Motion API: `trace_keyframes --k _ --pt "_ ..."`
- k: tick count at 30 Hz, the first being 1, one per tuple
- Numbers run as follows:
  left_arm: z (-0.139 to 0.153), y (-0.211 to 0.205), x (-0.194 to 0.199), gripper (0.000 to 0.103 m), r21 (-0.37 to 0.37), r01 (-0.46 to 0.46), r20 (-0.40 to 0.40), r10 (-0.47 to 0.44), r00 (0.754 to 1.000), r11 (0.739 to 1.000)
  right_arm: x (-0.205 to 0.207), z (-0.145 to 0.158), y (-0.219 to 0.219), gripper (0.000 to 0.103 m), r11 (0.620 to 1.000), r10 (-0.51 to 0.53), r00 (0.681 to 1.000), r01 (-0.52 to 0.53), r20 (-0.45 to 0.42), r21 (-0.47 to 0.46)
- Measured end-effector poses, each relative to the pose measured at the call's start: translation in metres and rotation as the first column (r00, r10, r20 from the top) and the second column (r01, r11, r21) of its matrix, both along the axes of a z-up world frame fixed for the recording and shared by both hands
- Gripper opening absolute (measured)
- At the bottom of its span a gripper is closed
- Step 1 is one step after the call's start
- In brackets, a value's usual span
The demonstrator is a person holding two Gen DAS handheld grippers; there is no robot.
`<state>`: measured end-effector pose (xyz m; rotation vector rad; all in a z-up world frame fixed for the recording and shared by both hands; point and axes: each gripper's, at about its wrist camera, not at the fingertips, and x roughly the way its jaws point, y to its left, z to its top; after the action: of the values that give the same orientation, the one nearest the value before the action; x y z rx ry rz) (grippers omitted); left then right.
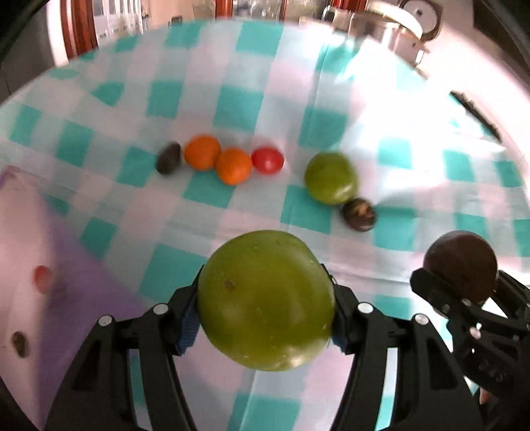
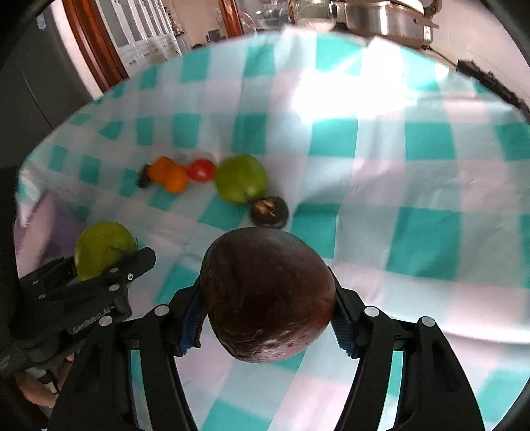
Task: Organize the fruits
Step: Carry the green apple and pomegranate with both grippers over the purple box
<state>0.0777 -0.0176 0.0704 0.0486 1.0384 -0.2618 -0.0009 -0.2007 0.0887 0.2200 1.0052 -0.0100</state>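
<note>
My left gripper point(image 1: 266, 301) is shut on a large green fruit point(image 1: 266, 300) and holds it above the checked cloth; it also shows in the right wrist view point(image 2: 102, 248). My right gripper point(image 2: 268, 301) is shut on a dark brown round fruit point(image 2: 268, 298), which shows at the right of the left wrist view point(image 1: 462, 263). On the cloth lies a row: a small dark fruit point(image 1: 169, 158), two oranges point(image 1: 202, 152) point(image 1: 233, 165), a red tomato point(image 1: 267, 160), a second green fruit point(image 1: 331, 177) and a dark mangosteen point(image 1: 359, 214).
A teal and white checked cloth point(image 2: 424, 185) covers the table. A purple mat point(image 1: 66, 265) lies at the left with a small red fruit point(image 1: 44, 277) and a small dark fruit point(image 1: 20, 343). Metal pots point(image 2: 381, 16) stand beyond the far edge.
</note>
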Motion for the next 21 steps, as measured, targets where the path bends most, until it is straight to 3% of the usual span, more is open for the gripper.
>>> trace_keyframes --k 10,21 --pt "0.136 0.030 -0.086 0.062 0.008 0.005 0.196 -0.006 0.981 1.000 -0.047 0.118 0.034 0.064 0.985 0.171 0.979 -0.169 0.112 -0.032" --pt "0.220 0.086 -0.166 0.062 0.016 -0.011 0.307 0.006 0.952 1.000 -0.114 0.204 0.046 0.064 0.942 0.331 0.925 -0.312 0.185 -0.128"
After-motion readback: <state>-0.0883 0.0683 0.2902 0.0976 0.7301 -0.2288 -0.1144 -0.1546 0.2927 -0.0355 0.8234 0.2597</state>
